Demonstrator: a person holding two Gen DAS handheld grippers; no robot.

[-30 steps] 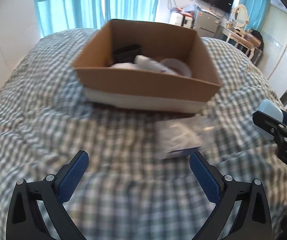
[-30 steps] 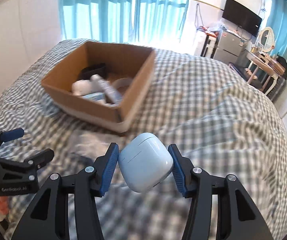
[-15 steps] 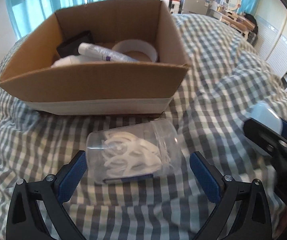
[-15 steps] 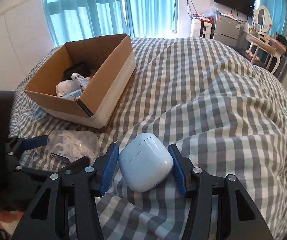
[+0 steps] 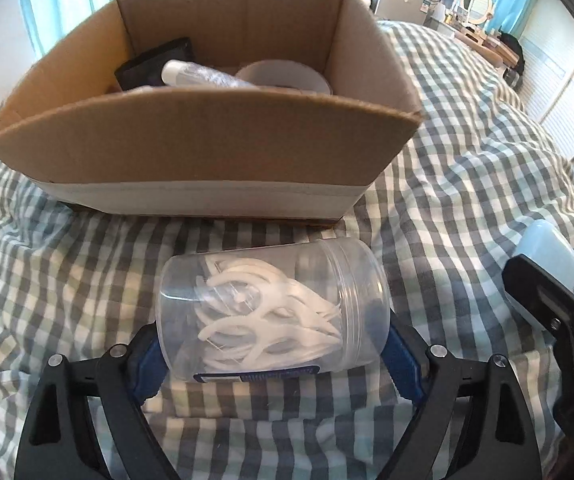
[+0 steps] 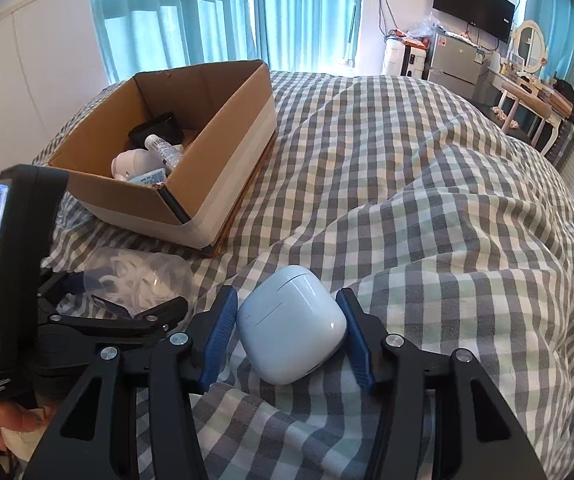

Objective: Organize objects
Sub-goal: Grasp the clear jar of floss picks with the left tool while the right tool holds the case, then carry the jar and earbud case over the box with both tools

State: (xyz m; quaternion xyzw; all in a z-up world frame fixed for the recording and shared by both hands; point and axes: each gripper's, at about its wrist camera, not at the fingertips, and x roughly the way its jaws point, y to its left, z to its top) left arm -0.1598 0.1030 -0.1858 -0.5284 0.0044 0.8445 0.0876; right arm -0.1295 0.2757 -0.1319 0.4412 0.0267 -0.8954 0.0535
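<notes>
A clear plastic jar [image 5: 275, 308] of white floss picks lies on its side on the checked bedspread, in front of an open cardboard box [image 5: 207, 144]. My left gripper [image 5: 273, 344] has its blue pads against both ends of the jar. The jar also shows in the right wrist view [image 6: 135, 280]. My right gripper [image 6: 289, 332] is shut on a pale blue earbud case [image 6: 291, 324], held just above the bedspread right of the jar. The case also shows in the left wrist view [image 5: 543, 256]. The box [image 6: 223, 176] holds a tube, a black item and a white roll.
The checked bedspread [image 6: 427, 184] spreads wide to the right of the box. Teal curtains [image 6: 227, 12] hang behind the bed. A fridge, a TV and a dressing table [image 6: 527, 88] stand at the far right. The left gripper's body [image 6: 19, 280] is close on the right gripper's left.
My left gripper has moved forward around the jar and closed its pads onto both ends. My right gripper still holds the earbud case and has stayed low beside it.
</notes>
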